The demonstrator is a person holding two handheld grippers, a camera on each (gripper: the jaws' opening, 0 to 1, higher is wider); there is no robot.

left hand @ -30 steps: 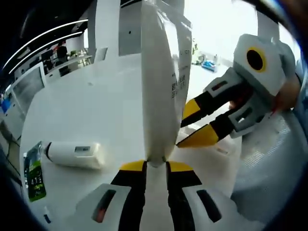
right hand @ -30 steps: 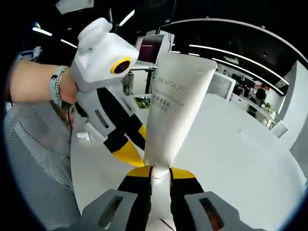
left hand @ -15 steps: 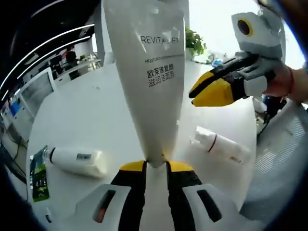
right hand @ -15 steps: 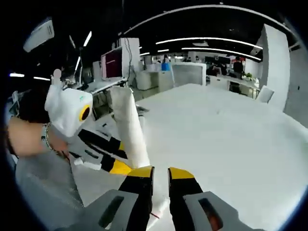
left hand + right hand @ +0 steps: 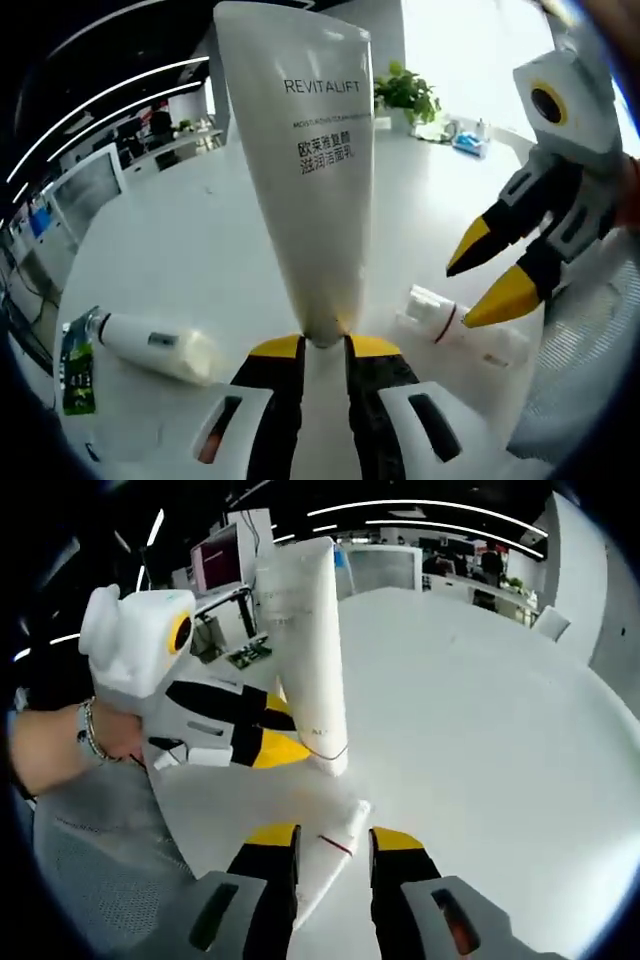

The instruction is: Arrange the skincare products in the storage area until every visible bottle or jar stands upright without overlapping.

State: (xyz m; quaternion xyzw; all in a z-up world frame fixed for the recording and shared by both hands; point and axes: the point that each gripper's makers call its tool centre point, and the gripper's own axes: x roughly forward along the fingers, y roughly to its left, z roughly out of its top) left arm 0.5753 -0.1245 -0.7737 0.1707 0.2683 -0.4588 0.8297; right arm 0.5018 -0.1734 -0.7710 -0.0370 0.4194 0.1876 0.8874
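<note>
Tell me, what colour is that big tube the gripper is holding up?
The tube is white with dark lettering, clearest in the left gripper view.

You have a round white table under everything. On it lie a white bottle on its side, a green-labelled packet beside it, and a red-banded white tube.

The left gripper view looks forward along its own fingers, very close to the upright REVITALIFT tube, and out over the white worktop toward a distant office. The right gripper view looks down at a steeper angle from slightly farther back, across the same worktop. Both views share the tube and the small bottle with a red band; each also catches the other gripper from the side.
</note>
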